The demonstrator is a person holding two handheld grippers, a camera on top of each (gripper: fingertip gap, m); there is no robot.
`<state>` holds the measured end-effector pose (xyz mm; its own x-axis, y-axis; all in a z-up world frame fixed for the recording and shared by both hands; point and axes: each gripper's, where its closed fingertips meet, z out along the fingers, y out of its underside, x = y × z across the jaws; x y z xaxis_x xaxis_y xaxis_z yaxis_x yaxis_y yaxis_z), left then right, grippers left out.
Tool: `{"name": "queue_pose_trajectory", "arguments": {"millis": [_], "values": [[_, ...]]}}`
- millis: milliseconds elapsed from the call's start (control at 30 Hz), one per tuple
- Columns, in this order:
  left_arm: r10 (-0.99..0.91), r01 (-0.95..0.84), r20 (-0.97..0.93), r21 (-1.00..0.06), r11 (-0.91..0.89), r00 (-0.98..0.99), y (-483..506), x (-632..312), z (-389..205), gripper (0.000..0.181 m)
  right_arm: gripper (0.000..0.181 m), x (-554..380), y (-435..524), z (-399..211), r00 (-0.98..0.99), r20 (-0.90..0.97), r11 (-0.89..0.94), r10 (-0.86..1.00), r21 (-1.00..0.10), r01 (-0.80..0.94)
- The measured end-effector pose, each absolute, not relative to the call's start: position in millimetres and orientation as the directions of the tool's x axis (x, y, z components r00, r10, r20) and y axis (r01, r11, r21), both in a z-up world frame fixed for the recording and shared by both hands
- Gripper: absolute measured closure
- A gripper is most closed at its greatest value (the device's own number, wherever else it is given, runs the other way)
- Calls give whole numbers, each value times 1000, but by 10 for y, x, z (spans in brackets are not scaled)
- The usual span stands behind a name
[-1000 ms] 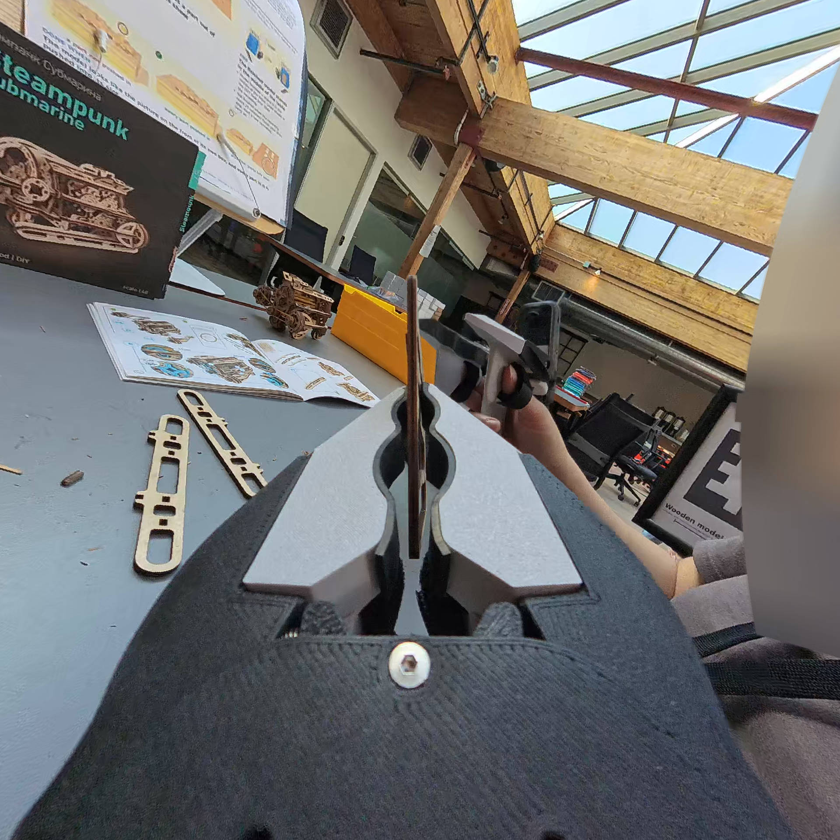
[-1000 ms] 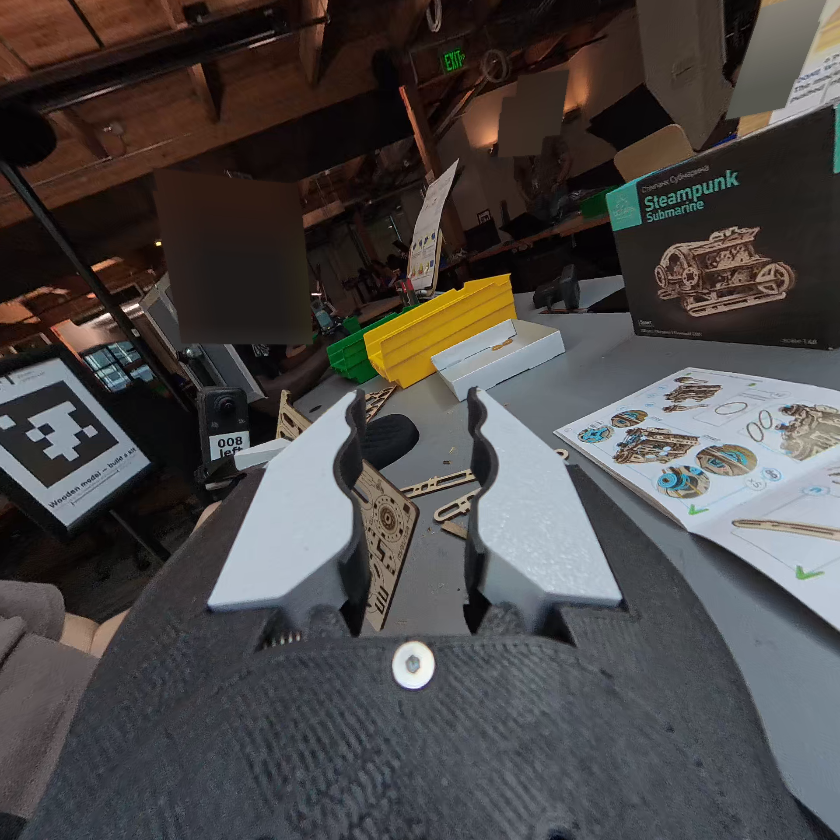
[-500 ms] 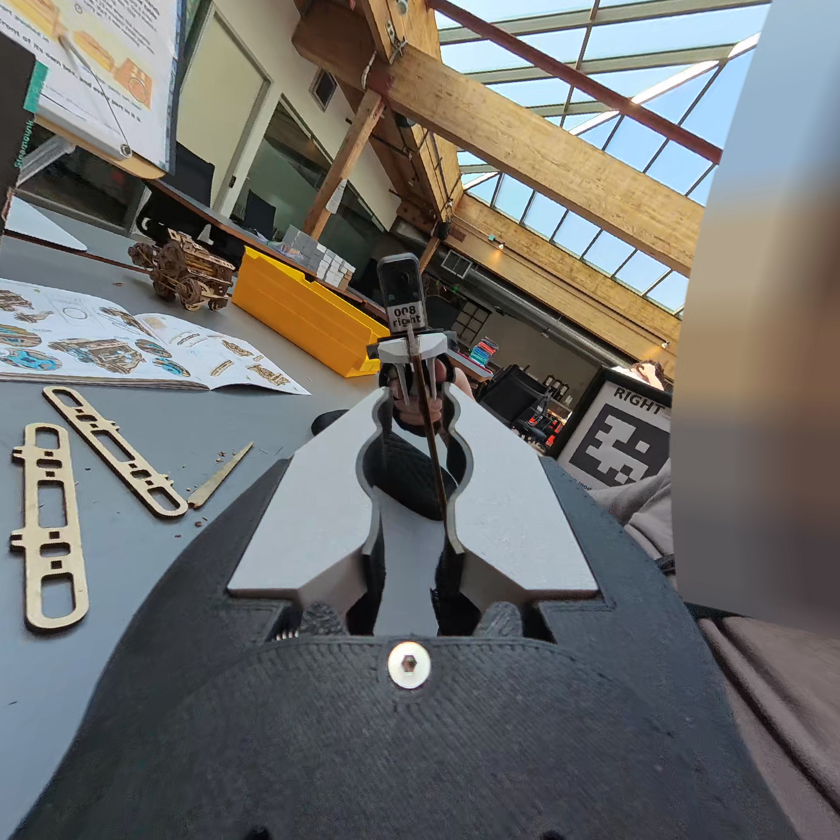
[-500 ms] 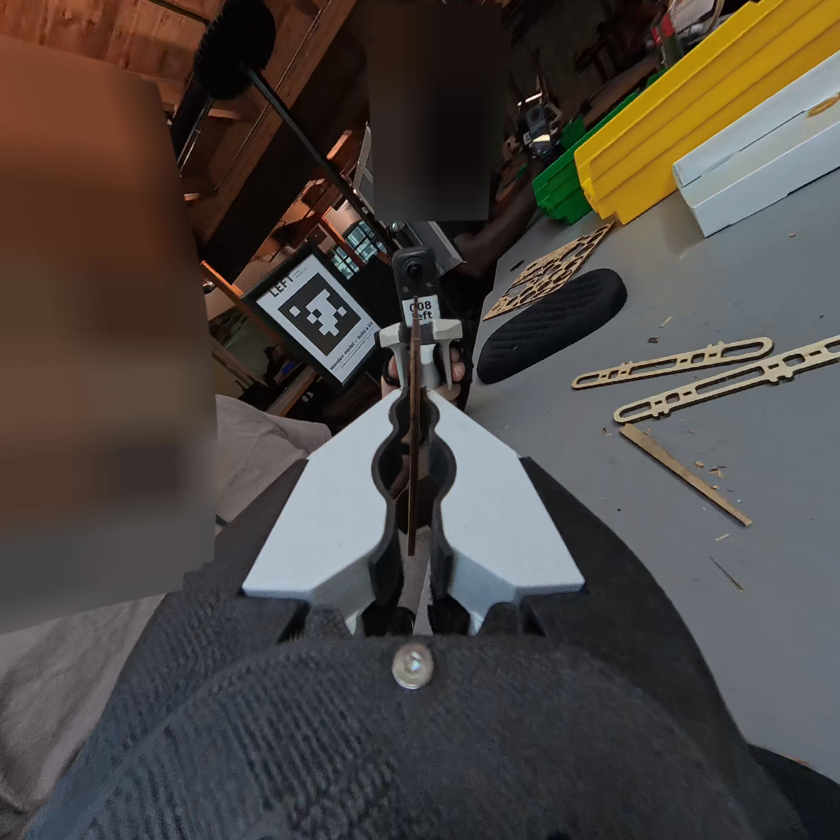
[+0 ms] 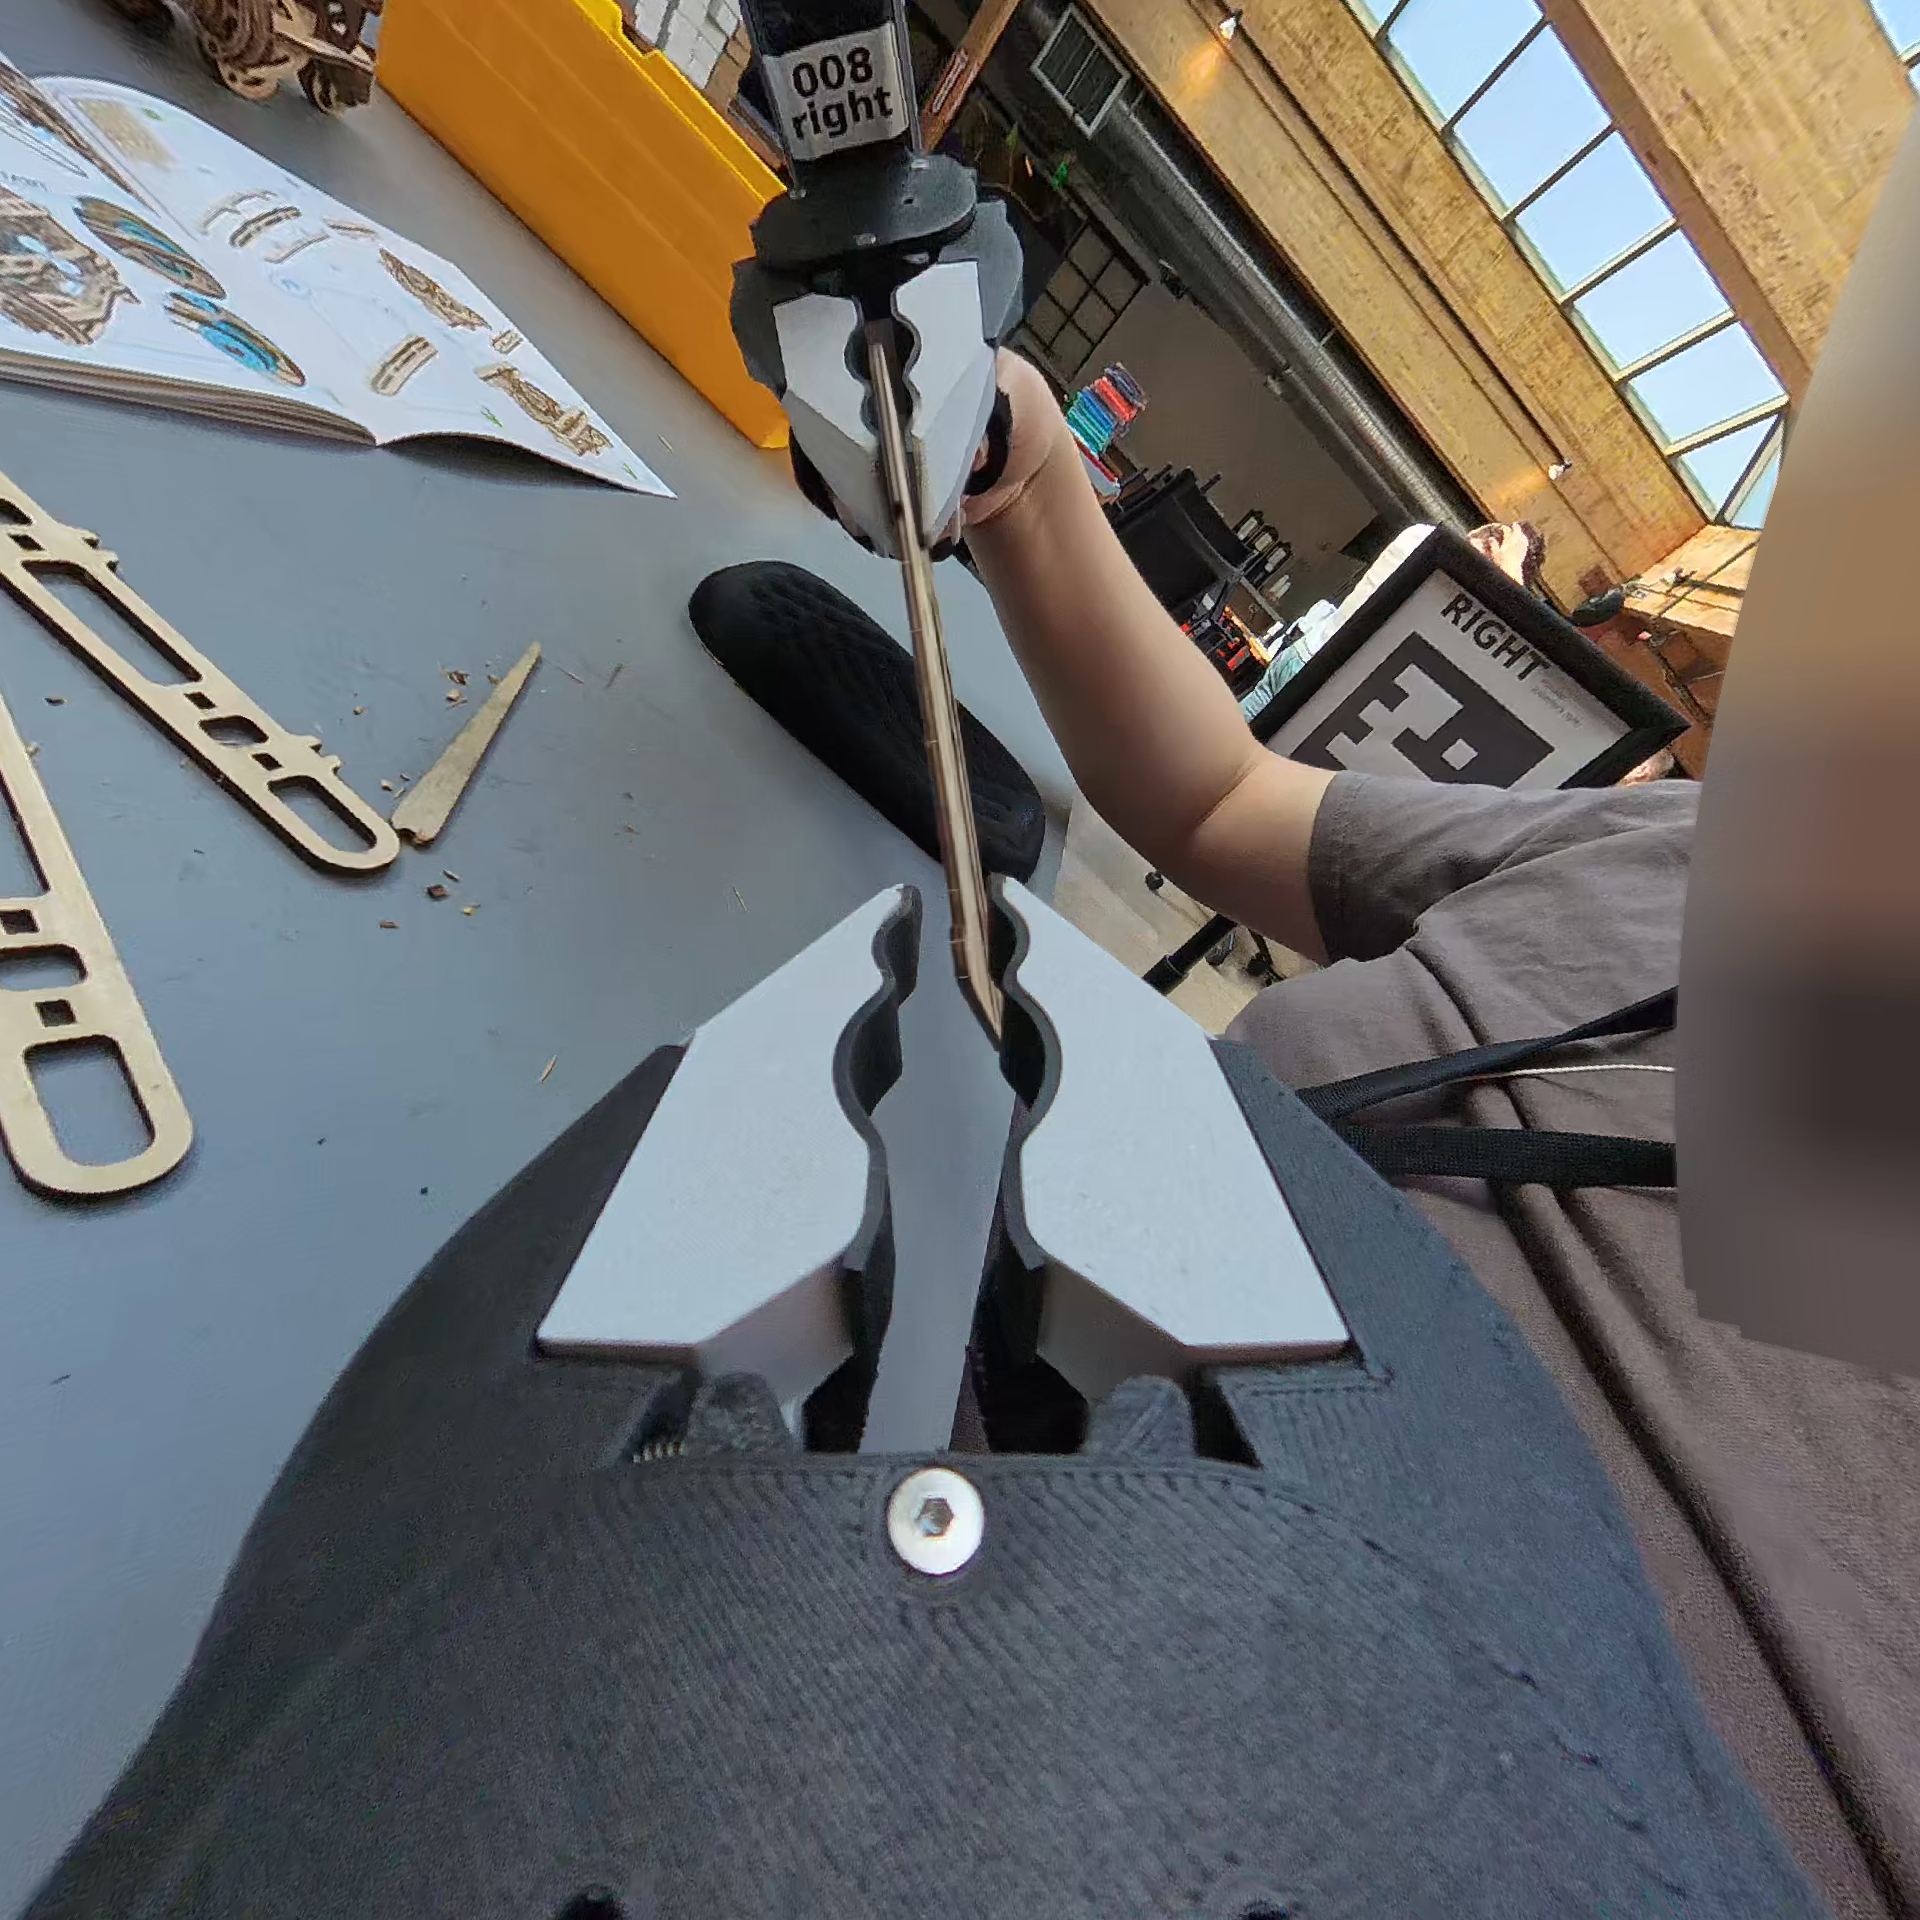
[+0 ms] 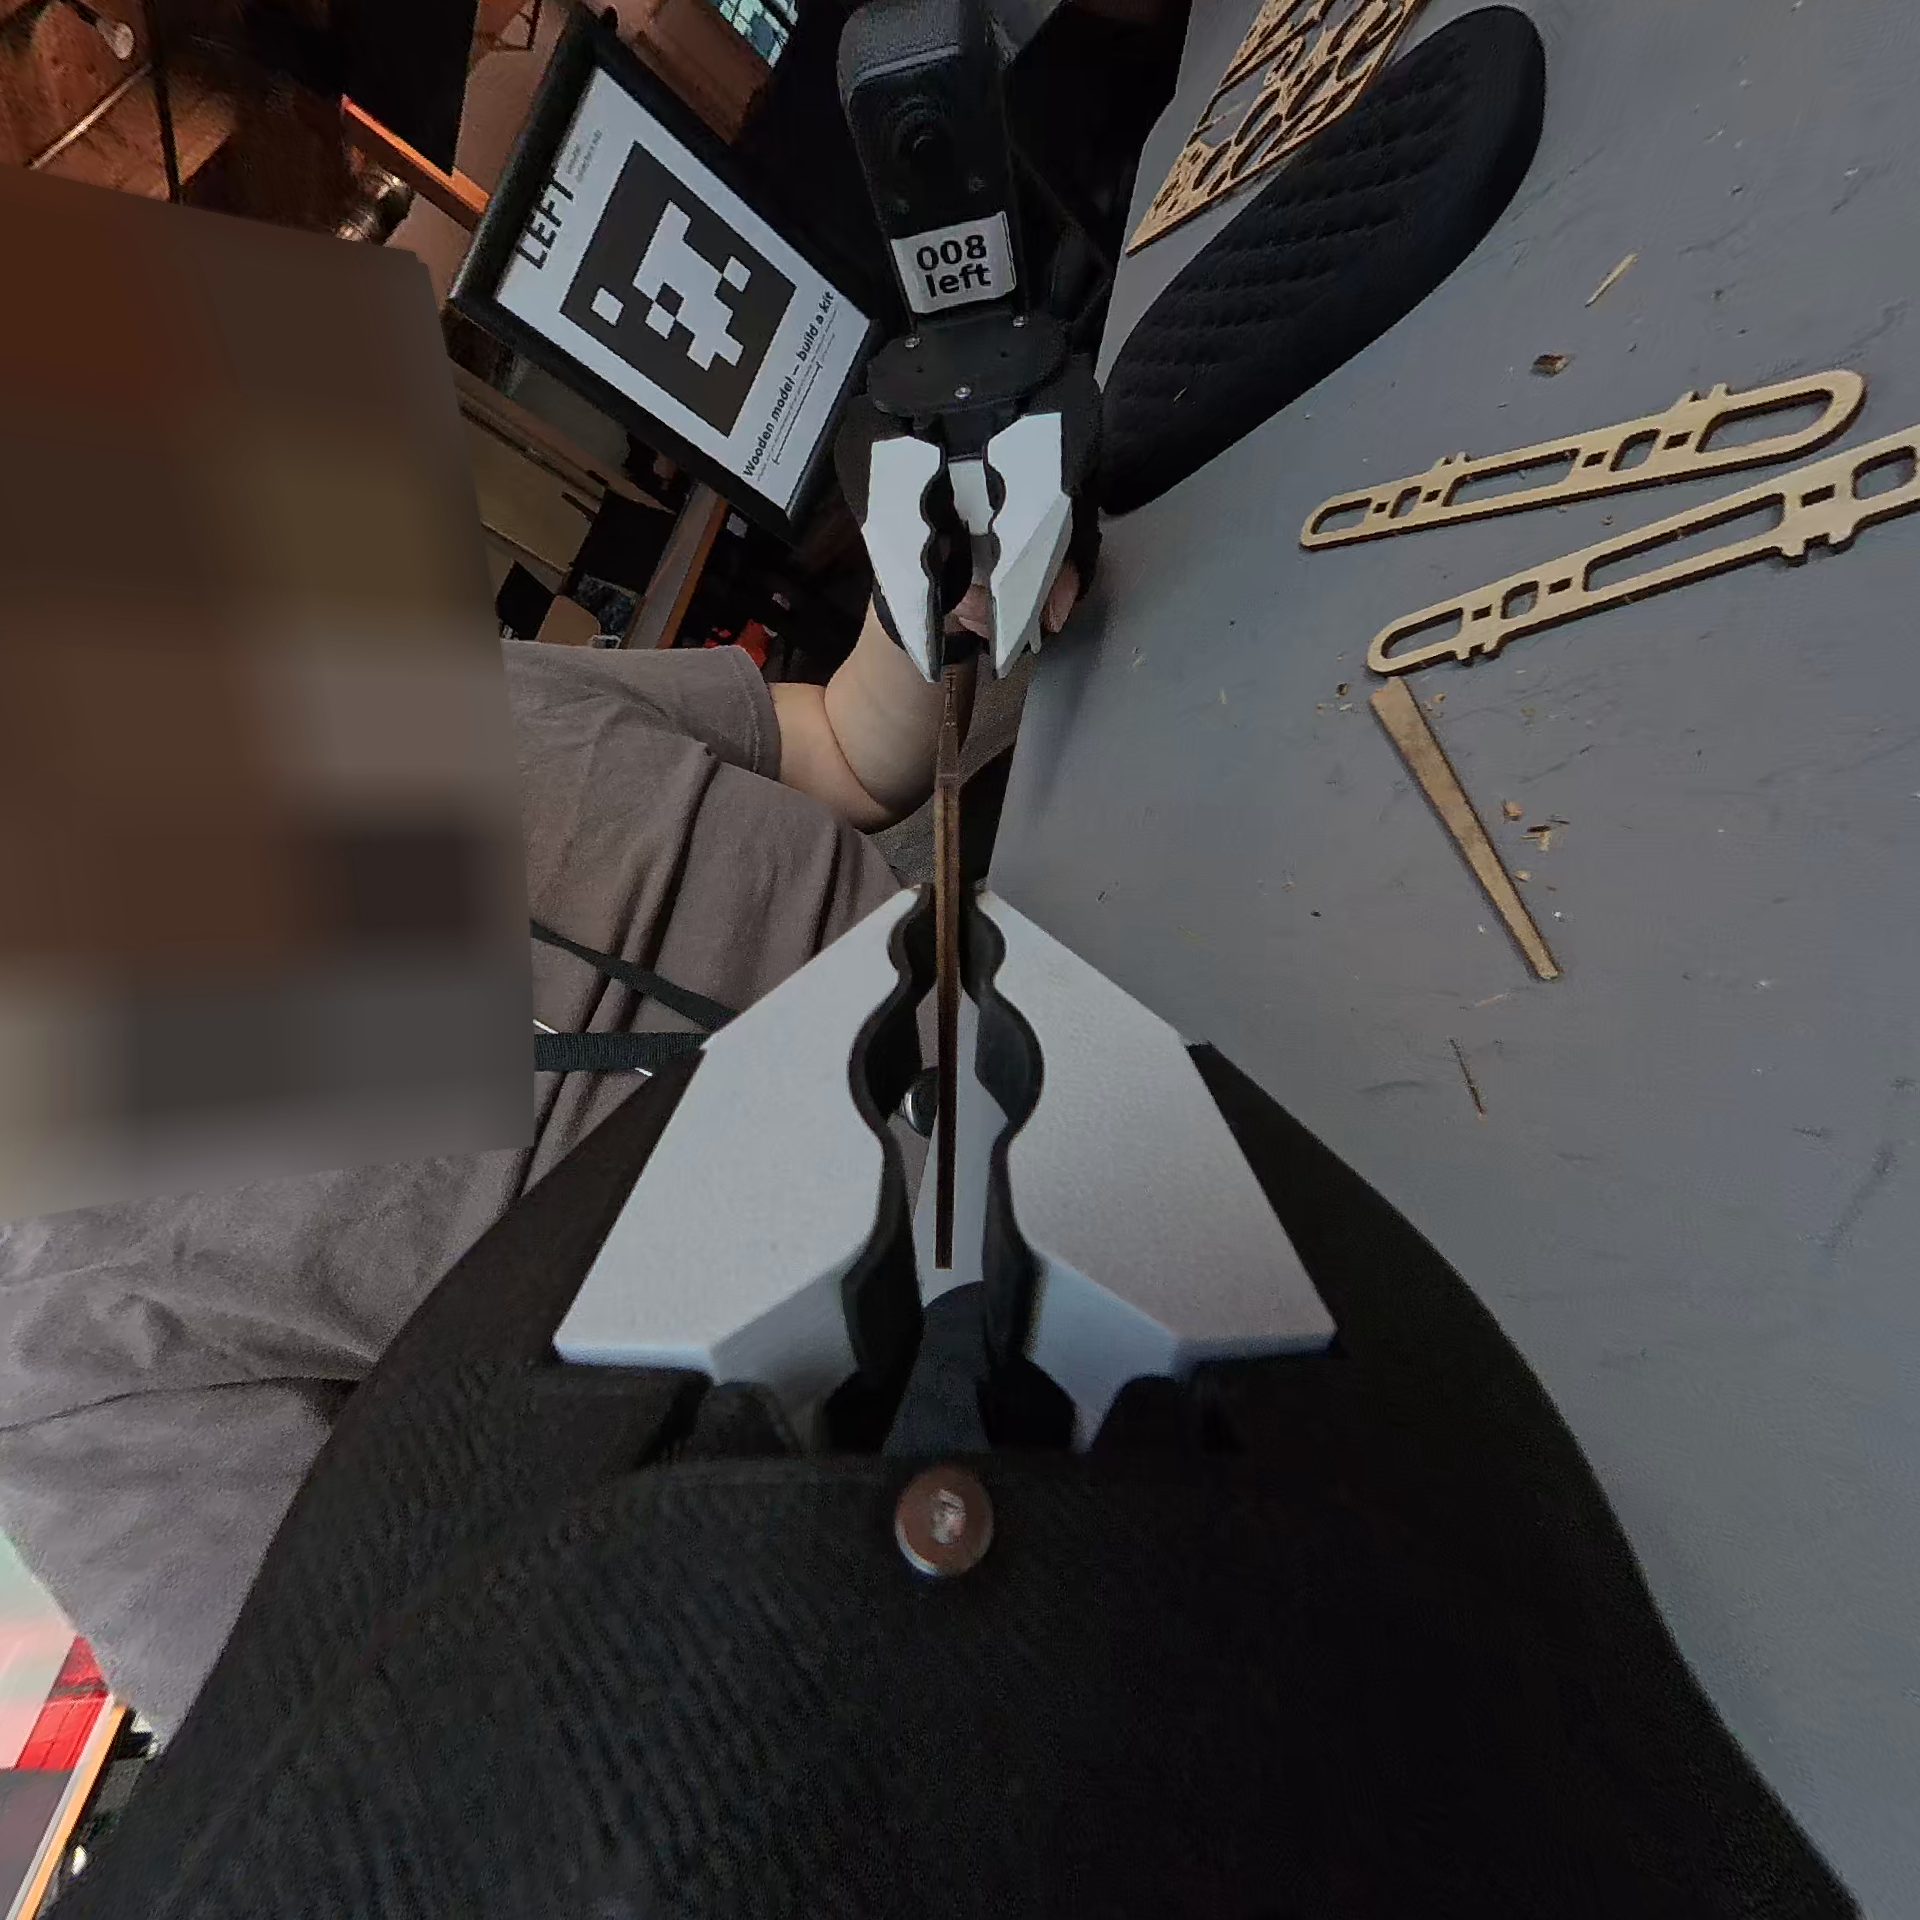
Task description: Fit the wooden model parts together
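A thin wooden panel (image 5: 940, 727) shows edge-on, stretched between my two grippers above the grey table (image 5: 623, 987). My right gripper (image 6: 940, 909) is shut on the panel (image 6: 948, 810); it shows in the left wrist view (image 5: 904, 535) at the top, clamped on the panel's far end. My left gripper (image 5: 951, 894) is open. The panel's near end lies between its fingers, leaning against the right finger. In the right wrist view the left gripper (image 6: 971, 665) is open at the panel's far tip.
Two slotted wooden strips (image 5: 197, 717) (image 6: 1579, 457) and a thin wooden sliver (image 5: 468, 748) lie on the table. A black oval pad (image 5: 862, 717), a yellow bin (image 5: 582, 177), an instruction booklet (image 5: 208, 281) and a fret-cut sheet (image 6: 1268, 104) lie beyond. A person's torso is close by. Across from one pair of fingers to the other is roughly 12 cm.
The panel passed from left to right: the left gripper opened and drew back along it, and the right gripper closed on it and swung round to face the left.
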<state>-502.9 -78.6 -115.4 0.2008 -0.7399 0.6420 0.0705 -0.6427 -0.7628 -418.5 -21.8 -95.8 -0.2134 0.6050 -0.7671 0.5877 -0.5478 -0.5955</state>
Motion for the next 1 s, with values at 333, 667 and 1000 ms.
{"name": "queue_pose_trajectory", "arguments": {"millis": [333,667,1000], "values": [[-707,-9,668,-725,-689,231,-889,-5001,-1372,181,181,-4262,-163,-1200,-229,-774,-518,590,-580,628],[-728,46,588,-788,-614,352,-750,-5129,-1327,168,181,-4282,-121,-1274,-242,-779,-527,579,-584,617],[-733,-76,591,-759,-646,337,-902,-5003,-1484,180,181,-4256,-127,-1305,-262,-777,-517,572,-590,621]]}}
